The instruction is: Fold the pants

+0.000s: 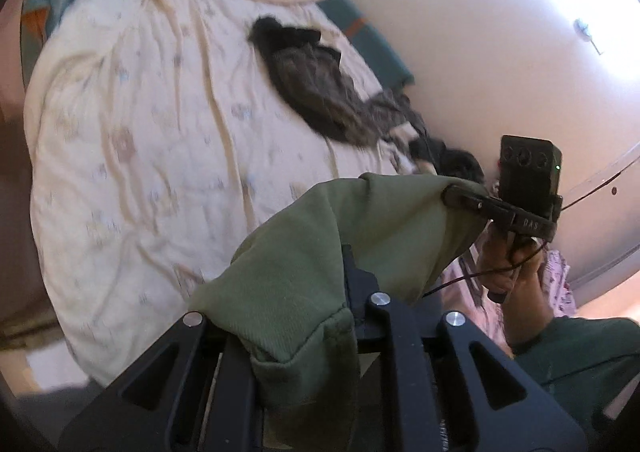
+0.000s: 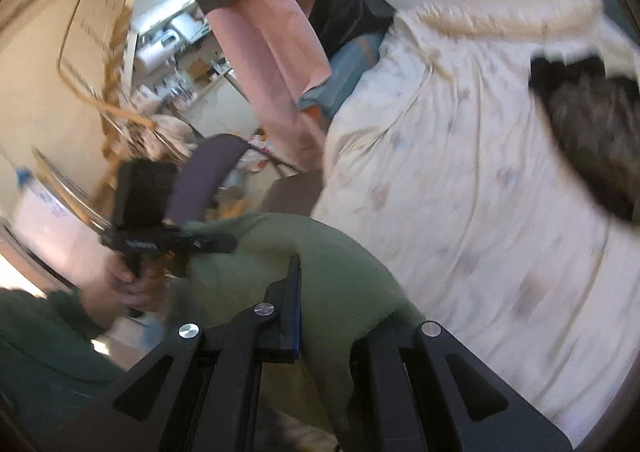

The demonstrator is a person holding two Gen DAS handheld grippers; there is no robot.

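Green pants [image 1: 304,260] held up off the bed [image 1: 132,156], stretched between both tools. Cloth hangs in the air in front of the person, above the near edge of the cream quilt, not yet laid down.

Left hand-held gripper [image 1: 348,284]: jaws nearly together, pinching a cuff or hem edge of the pants; ribbed band bunches against the inner finger. In the right wrist view it [image 2: 200,242] shows at the far side, clamped on the other end of the same stretch of cloth, with the hand [image 2: 132,284] under it.

Right hand-held gripper [image 2: 296,292]: jaws pressed together on a fold of the green cloth. From the left wrist view it [image 1: 460,194] grips the far corner; the hand [image 1: 504,256] holds the handle below.

Dark patterned garment [image 1: 320,92] lies crumpled on the far side of the bed, near the wall; well apart from the pants. Both views blurred.

Step in hand, as I judge it: carrying the pants, taut between two grips, over to the bed for laying out. Folding proper not yet begun.

Next move calls for: lowering the cloth flat on open quilt, clear of the dark garment, with both grips kept firm and tension even so the legs land straight. Risk: the left pinch sits on a bulky band and may slip.
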